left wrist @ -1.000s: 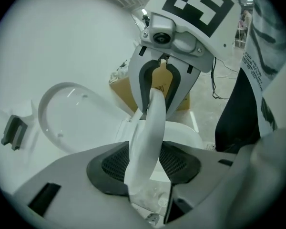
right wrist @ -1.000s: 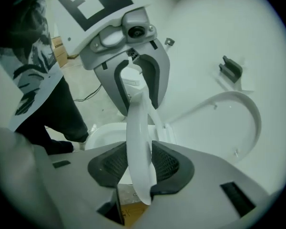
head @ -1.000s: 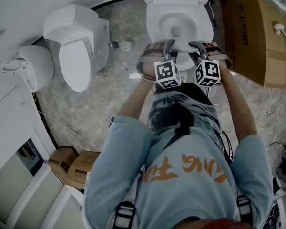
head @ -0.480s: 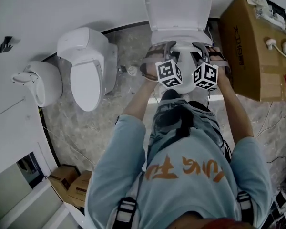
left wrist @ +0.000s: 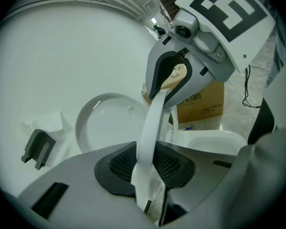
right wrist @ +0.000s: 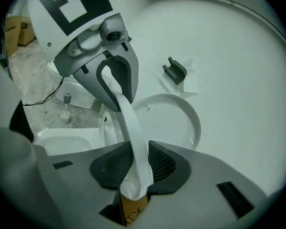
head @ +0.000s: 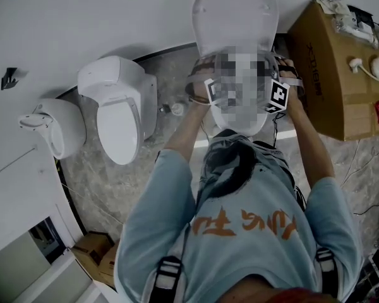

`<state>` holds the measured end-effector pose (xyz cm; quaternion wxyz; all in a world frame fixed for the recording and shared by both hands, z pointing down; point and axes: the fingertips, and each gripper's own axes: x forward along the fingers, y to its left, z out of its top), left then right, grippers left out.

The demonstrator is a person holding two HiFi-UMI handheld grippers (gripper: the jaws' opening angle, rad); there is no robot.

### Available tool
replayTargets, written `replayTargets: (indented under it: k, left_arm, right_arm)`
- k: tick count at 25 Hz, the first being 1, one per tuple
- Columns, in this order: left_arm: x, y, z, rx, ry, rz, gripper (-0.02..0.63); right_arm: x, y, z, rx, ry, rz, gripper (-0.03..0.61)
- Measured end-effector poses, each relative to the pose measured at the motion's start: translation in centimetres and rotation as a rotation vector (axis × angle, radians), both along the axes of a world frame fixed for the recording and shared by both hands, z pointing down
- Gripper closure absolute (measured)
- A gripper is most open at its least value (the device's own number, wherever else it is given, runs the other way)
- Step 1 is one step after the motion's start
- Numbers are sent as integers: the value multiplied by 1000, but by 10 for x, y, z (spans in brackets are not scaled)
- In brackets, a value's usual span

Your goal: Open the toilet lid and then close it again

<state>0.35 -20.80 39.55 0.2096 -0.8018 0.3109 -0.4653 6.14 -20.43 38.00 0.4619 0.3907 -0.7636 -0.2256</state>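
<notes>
We look down over a light blue shirt [head: 240, 232] with orange lettering, and both of our arms reach toward 12 o'clock, where the toilet stands against the white wall [head: 82, 24]. The toilet lid [head: 235, 17] is already up, leaning back on the wall at 12 o'clock with its underside facing us. Just below it the toilet seat [head: 240, 125] is tilted up off the bowl [left wrist: 214, 142], with part of its middle hidden under a mosaic patch. We hold it from both sides. The left gripper [left wrist: 148, 166] has its jaws pinching the thin white front edge of the seat at the seat's 9 o'clock side. Those jaws have just been closing, and the dark ribbed pads [left wrist: 119, 161] press on the rim from either side. The right gripper [right wrist: 137, 168] does the same at the seat's 3 o'clock side, its jaws also just closed in on the white rim between them. In each gripper view the rim runs as a narrow white band from one gripper's jaws up into the other's. A large cardboard box [head: 331, 74] stands at 2 o'clock, just beside the toilet. A second toilet [head: 117, 115], its lid down, sits at 9 o'clock on the grey marbled floor [head: 164, 137], with another white fixture [head: 54, 125] farther out the same way. Small cardboard boxes [head: 91, 251] lie at 7 o'clock. A black bracket [head: 8, 77] hangs on the wall at 10 o'clock.
</notes>
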Motion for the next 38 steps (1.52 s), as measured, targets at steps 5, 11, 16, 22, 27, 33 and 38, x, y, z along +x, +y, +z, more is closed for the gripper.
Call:
replayTargets:
  k: [5,11,16,22,27,33,38]
  left_arm:
    - [-2,-40,-10,8,38,5,494]
    - [-3,-85,-17,35,47,10,489]
    - [-4,-116,-19,78,16,15,482]
    - [1,-151,-14,87,-20,2,477]
    - [-1,-177,-10,56,-43,-36,479]
    - [-1,-201,-8,73,-26,-51,477]
    - [-5,-209,-8,69,-17,-55,476]
  right_arm:
    - [1,-42,-10,10,-15,48,466]
    - [0,-89,-17,16,-10,95,460]
    - [-1,-122,-18,37,-6,125,449]
    - [2,-156,-15,57,12,116,445]
    - [1,-180,-12,45,19,102,456]
    - [1,-206,-8,6,13,108,454]
    - [-2,-214,-7,-18,7,93,453]
